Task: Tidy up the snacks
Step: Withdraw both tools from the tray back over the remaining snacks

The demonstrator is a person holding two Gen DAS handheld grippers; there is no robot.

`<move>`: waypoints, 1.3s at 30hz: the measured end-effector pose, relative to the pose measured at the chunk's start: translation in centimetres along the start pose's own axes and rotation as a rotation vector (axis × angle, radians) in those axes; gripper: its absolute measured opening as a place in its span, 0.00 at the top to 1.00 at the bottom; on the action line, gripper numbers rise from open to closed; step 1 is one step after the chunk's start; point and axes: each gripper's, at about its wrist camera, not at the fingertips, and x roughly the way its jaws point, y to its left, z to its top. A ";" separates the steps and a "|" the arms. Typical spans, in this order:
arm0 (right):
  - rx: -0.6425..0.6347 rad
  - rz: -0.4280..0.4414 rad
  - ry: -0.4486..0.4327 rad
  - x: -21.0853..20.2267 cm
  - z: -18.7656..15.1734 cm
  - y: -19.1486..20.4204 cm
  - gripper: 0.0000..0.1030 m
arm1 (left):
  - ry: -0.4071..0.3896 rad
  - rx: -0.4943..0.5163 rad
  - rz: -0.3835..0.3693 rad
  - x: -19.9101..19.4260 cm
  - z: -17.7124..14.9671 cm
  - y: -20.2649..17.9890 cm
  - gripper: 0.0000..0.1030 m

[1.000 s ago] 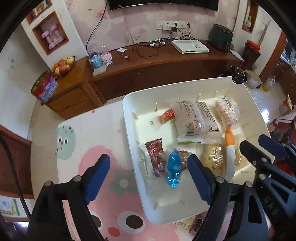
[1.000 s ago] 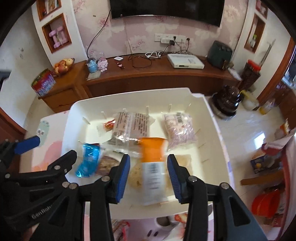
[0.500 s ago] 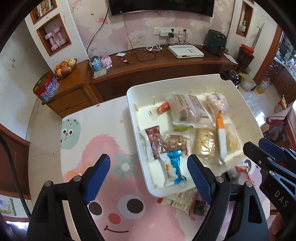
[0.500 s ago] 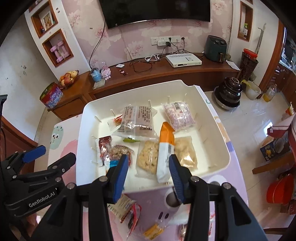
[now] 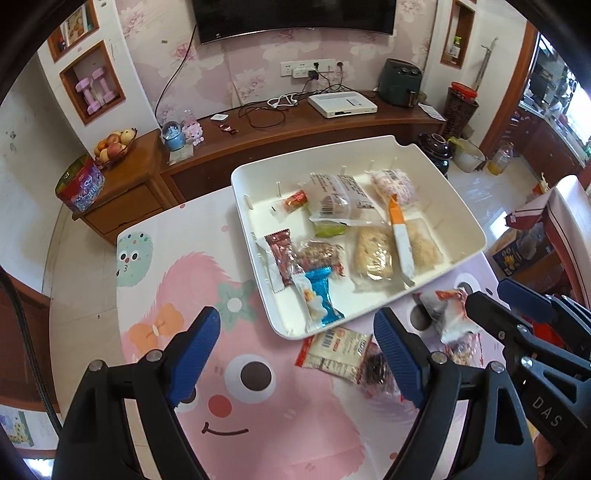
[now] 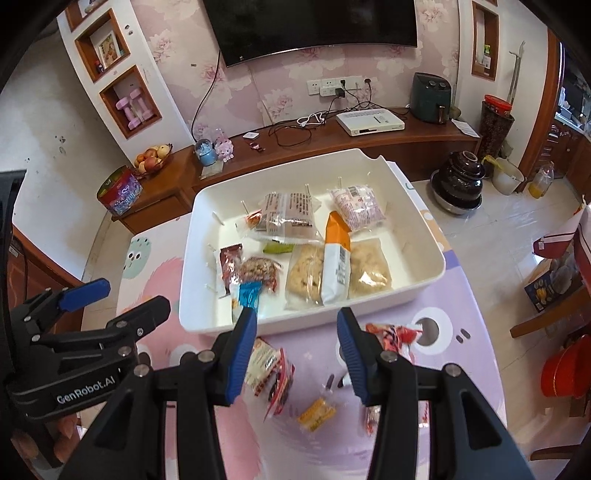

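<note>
Television [image 6: 314, 26]: wall, twelve o'clock.
Wooden cabinet [image 6: 332, 147]: below it, bearing a white set-top box [image 6: 371, 122] and a dark air fryer [image 6: 430, 98] at one o'clock.
Fruit bowl [image 6: 153, 158]: ten o'clock, beside a red tin [image 6: 120, 195].
Pink dumbbells [image 6: 131, 109]: wall niche, eleven o'clock.
Dark pot [image 6: 460, 181]: floor, two o'clock.
Cartoon mat [image 5: 258, 406]: six o'clock.

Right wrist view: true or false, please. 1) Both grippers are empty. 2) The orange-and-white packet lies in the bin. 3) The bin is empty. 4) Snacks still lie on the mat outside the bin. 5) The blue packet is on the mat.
1) True: the left gripper and right gripper are open and hold nothing.
2) True: the orange-and-white packet lies in the bin.
3) False: it holds several snacks.
4) True: a yellow packet and others lie on the mat.
5) False: the blue packet lies in the bin.
</note>
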 end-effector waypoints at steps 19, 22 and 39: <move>0.025 -0.037 -0.045 -4.0 -4.8 -1.6 0.55 | -0.010 0.032 -0.081 -2.5 -3.2 -1.9 0.18; 0.038 -0.045 -0.048 -4.2 -5.4 -2.1 0.55 | -0.007 0.045 -0.084 -2.3 -3.6 -2.4 0.18; 0.175 -0.093 0.014 -2.1 -9.7 -9.0 0.56 | 0.068 0.068 -0.099 1.8 -5.4 -5.2 0.18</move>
